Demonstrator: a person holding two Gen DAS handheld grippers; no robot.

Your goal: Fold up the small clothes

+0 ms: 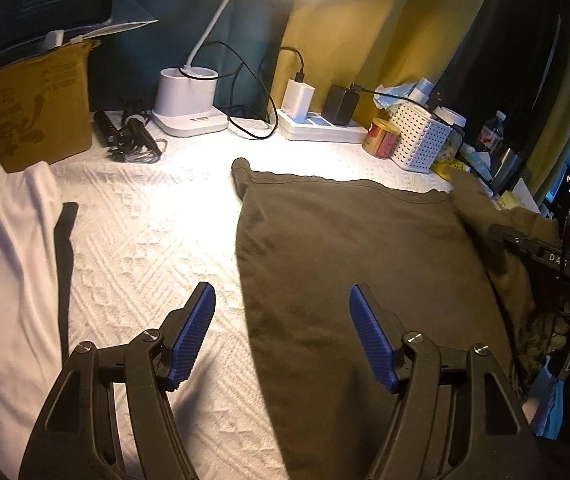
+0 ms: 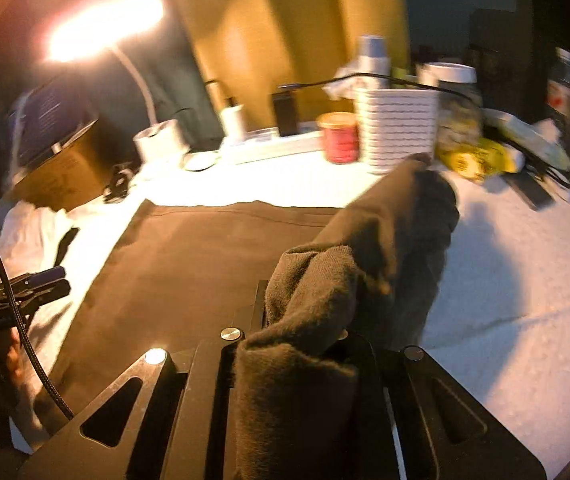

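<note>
A dark olive-brown garment (image 1: 349, 264) lies spread flat on a white textured cloth (image 1: 145, 232) that covers the table, its hemmed far edge running across below the lamp base (image 1: 187, 100). The left gripper (image 1: 283, 332) hovers over the garment's left border with its blue-padded fingers (image 1: 195, 332) spread wide, holding nothing; one finger is above the white cloth and the other above the brown fabric. The right gripper (image 2: 305, 332) is pinching a bunched fold of the same garment (image 2: 189, 264), which is lifted off the surface and drapes over the gripper's black frame, hiding the fingertips; the raised fold stretches up and away toward a white slatted basket (image 2: 397, 128). In the left wrist view this lifted part shows as a hump at the garment's right edge, next to the right gripper's black body. A white garment (image 1: 9, 264) lies crumpled at the left side of the table, with a narrow dark strip just beside it. Along the back stand a cardboard box (image 1: 29, 116), a power strip (image 1: 321, 128) with chargers plugged in, a red tin (image 1: 381, 138) and the basket, under a bright lamp. The right wrist view is blurred.
</note>
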